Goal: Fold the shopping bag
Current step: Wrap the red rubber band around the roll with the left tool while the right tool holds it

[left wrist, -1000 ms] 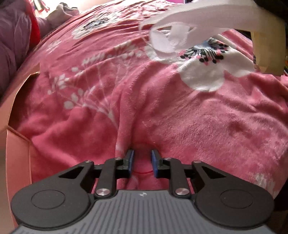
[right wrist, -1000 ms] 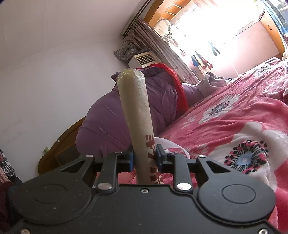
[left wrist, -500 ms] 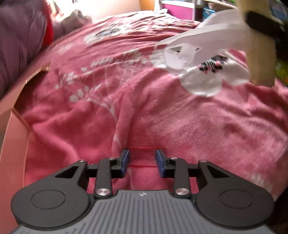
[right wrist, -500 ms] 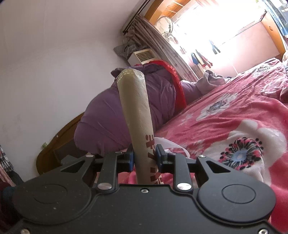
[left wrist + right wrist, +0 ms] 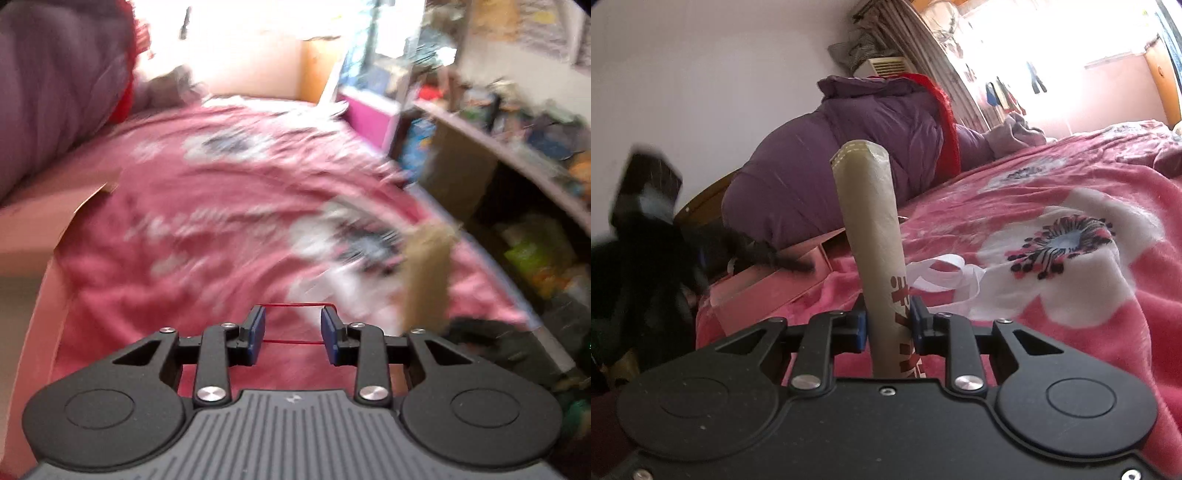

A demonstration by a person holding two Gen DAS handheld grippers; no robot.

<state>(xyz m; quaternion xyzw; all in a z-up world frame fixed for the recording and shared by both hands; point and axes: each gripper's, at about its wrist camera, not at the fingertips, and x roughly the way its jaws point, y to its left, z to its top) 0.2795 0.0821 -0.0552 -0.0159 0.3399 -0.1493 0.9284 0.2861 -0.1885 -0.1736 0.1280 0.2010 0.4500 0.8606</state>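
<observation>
The shopping bag (image 5: 873, 236) is folded into a narrow beige strip with red print. My right gripper (image 5: 886, 325) is shut on it and holds it upright above the bed; its white handles (image 5: 945, 277) hang to the right over the pink flowered blanket (image 5: 1071, 229). In the blurred left wrist view the bag (image 5: 428, 280) shows at the right. My left gripper (image 5: 293, 330) is open and empty above the blanket (image 5: 203, 240), left of the bag. It also shows blurred at the left of the right wrist view (image 5: 646, 206).
A purple quilt (image 5: 849, 155) is piled at the head of the bed. The pink bed frame edge (image 5: 33, 229) runs along the left. Cluttered shelves (image 5: 517, 155) stand right of the bed. A window (image 5: 1071, 55) is at the far end.
My left gripper has opened wider, lifted and swung right, so the shelves now show. The right gripper has tilted down toward the bed, still holding the bag.
</observation>
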